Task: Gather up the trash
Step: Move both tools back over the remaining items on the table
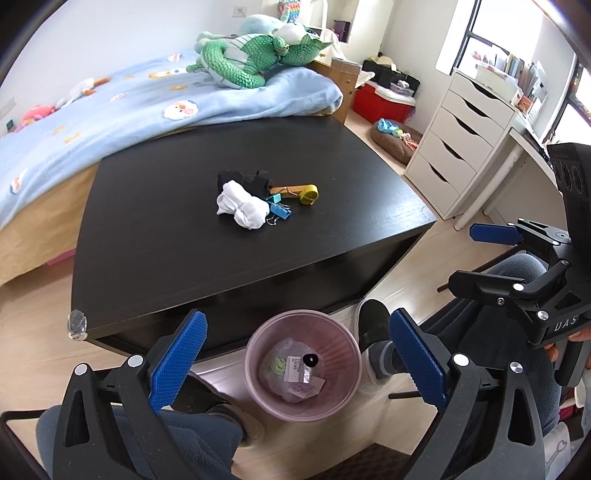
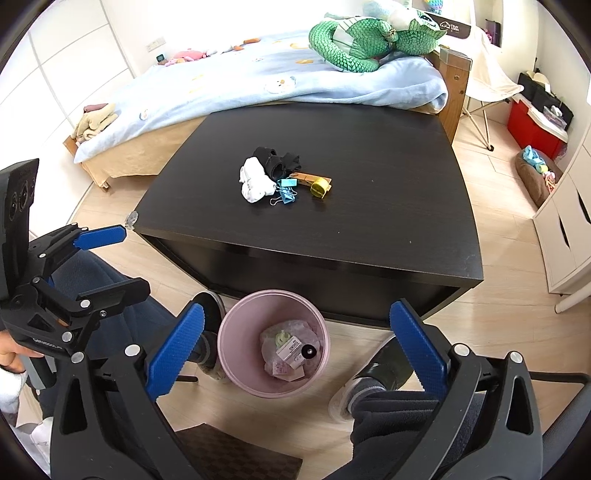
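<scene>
Left wrist: left gripper (image 1: 295,363) jaws apart, empty, above pink bin (image 1: 303,365) holding wrappers. Clutter pile (image 1: 258,201) at 12 o'clock on black table (image 1: 147,221).

Right wrist: right gripper (image 2: 295,360) apart, empty. Risk: binder clips (image 2: 286,190) or rolled socks (image 2: 255,182) binned by mistake.

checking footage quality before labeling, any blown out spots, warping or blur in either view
Left wrist view: window blown out to white, table edges bowed by the fisheye, left claw sharp. Right wrist view: evenly lit, dark corner vignette, pink bin and right claw in focus, no motion blur.

Pink bin (image 2: 236,373) between spread jaws
</scene>
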`<state>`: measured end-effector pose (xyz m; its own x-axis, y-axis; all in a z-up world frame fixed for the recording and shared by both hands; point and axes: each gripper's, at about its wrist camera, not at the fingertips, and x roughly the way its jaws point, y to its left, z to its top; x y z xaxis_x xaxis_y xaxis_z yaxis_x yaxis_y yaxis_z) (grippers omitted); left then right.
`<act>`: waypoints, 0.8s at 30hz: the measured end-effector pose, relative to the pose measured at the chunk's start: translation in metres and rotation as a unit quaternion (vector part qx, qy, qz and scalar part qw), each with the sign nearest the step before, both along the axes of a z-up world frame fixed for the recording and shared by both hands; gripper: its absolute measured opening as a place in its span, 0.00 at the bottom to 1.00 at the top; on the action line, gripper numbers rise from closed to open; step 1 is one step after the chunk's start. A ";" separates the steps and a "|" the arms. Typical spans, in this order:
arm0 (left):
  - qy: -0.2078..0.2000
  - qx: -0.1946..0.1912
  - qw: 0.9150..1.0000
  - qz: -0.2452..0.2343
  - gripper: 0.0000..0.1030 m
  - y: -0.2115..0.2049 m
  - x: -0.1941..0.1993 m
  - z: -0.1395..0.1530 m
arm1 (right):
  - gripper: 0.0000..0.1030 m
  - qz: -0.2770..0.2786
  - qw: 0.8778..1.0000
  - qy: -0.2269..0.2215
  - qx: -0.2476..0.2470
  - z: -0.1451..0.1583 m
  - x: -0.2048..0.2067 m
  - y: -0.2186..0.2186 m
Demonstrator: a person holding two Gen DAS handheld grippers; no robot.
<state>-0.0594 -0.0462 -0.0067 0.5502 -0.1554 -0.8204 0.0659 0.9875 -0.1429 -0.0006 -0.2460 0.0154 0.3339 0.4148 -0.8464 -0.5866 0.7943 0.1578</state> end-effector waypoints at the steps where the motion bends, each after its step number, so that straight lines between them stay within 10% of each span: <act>1: -0.001 0.000 1.000 0.001 0.92 0.001 0.001 0.000 | 0.96 -0.001 1.000 0.001 0.001 0.000 0.002 0.000; 24: -0.021 -0.020 0.999 0.042 0.93 0.036 0.032 0.005 | 0.96 0.010 1.000 0.005 -0.015 -0.011 0.085 0.050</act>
